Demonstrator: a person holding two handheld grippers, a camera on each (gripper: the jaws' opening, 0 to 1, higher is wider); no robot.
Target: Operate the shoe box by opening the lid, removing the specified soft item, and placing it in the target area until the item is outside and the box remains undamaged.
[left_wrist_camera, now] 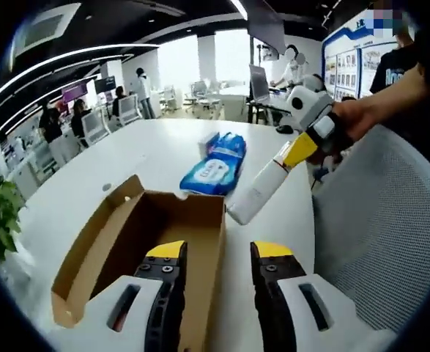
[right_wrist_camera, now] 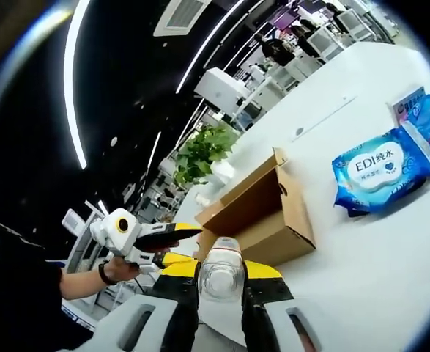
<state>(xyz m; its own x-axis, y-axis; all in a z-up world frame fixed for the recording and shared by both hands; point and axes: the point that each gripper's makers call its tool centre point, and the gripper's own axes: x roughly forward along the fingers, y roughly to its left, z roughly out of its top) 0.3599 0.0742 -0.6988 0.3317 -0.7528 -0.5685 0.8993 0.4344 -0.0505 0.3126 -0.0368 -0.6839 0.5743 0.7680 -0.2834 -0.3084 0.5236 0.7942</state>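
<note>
The white table [left_wrist_camera: 112,169] carries the open cardboard box [left_wrist_camera: 156,242], just below my left gripper [left_wrist_camera: 218,253], whose jaws gape with nothing in them. Blue wipe packs [left_wrist_camera: 213,172] lie on the table beyond the box. My right gripper [right_wrist_camera: 222,275] clamps a white bottle [right_wrist_camera: 220,271].

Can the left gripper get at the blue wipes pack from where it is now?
Probably yes. The left gripper is open and holds nothing, and the blue wipes pack lies on the white table beyond the open cardboard box. The bottle in the right gripper crosses close beside it and may crowd the approach.
</note>
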